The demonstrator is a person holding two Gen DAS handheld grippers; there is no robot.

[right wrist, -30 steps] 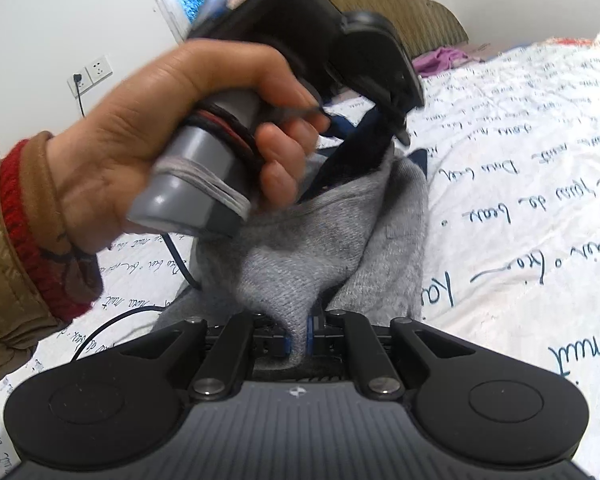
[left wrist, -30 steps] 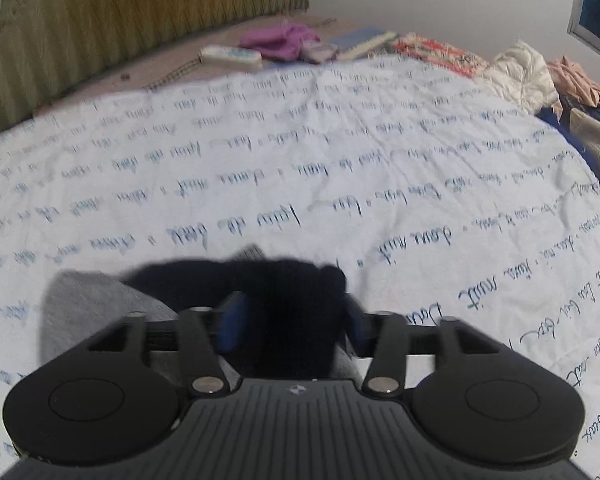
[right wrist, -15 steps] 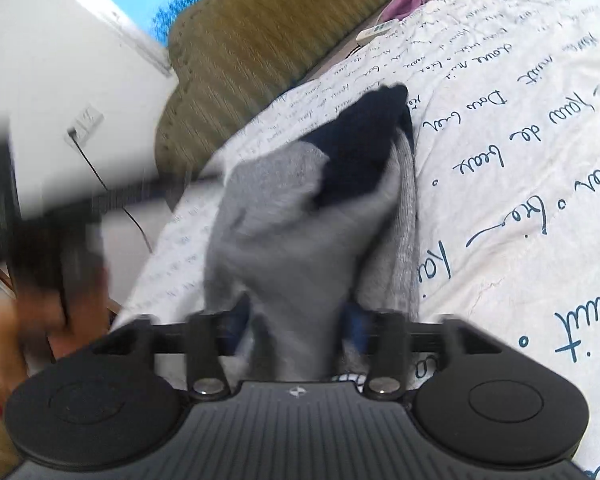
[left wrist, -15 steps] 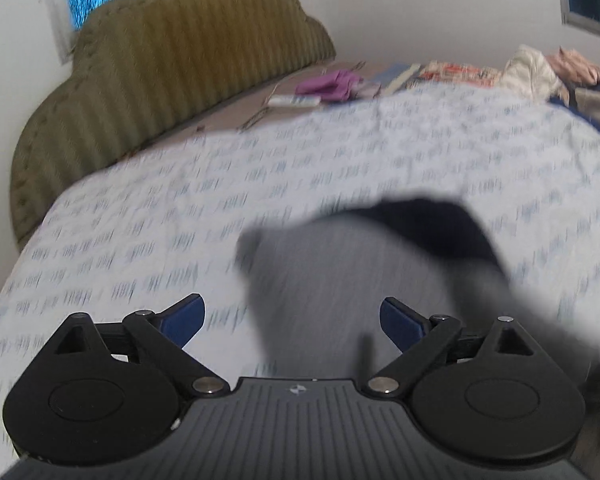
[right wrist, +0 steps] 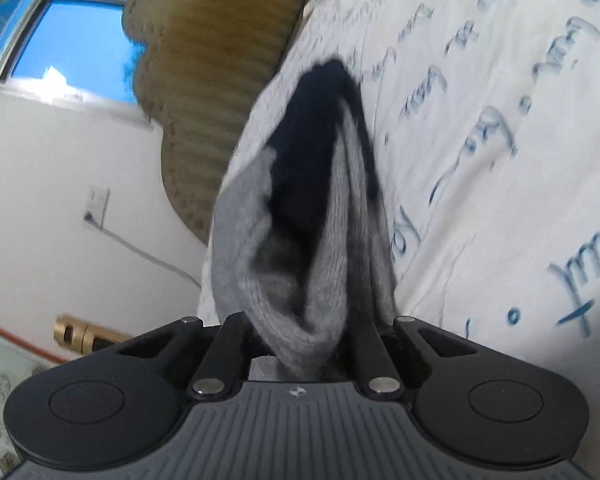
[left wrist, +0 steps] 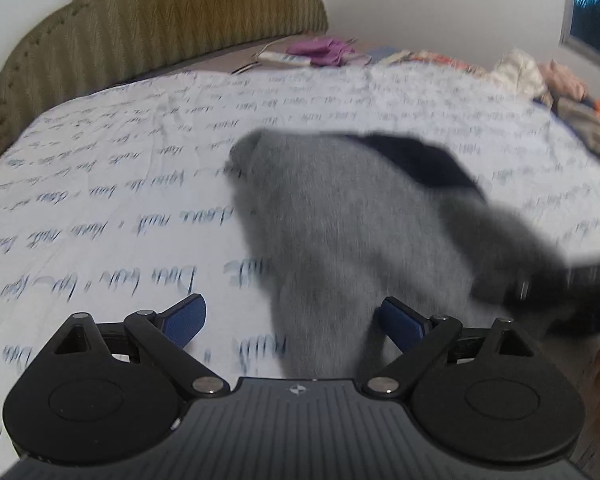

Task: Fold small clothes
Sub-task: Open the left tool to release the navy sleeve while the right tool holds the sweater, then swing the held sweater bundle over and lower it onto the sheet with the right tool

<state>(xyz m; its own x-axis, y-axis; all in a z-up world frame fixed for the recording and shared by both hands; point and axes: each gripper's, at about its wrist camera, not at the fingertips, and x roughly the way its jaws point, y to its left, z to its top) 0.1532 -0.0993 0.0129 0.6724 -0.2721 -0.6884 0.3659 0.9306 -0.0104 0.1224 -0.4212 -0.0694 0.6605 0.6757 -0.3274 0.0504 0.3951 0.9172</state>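
Observation:
A grey sock (left wrist: 340, 220) with a dark navy cuff (left wrist: 416, 160) hangs blurred over the white bedsheet (left wrist: 100, 200). My left gripper (left wrist: 292, 316) is open wide. The sock's lower part passes between its blue pads (left wrist: 184, 318) without being pressed. The sock's right end runs into a dark blurred shape at the right edge. In the right wrist view my right gripper (right wrist: 306, 332) is shut on the sock (right wrist: 296, 240), its jaws closing tight on the bunched grey fabric. The cuff (right wrist: 316, 128) points away from it. That view is rolled, so the bed looks tilted.
An olive padded headboard (left wrist: 160, 20) backs the bed. A purple cloth (left wrist: 320, 48) and small items lie by it. A pile of clothes (left wrist: 540, 76) sits at the far right. A wall socket with a cable (right wrist: 98, 204) and a window (right wrist: 72, 36) show in the right wrist view.
My left gripper let go of the dark cuff, opened wide and drew back. The right gripper rolled with the sock in its jaws. The hand with the left gripper left the right wrist view.

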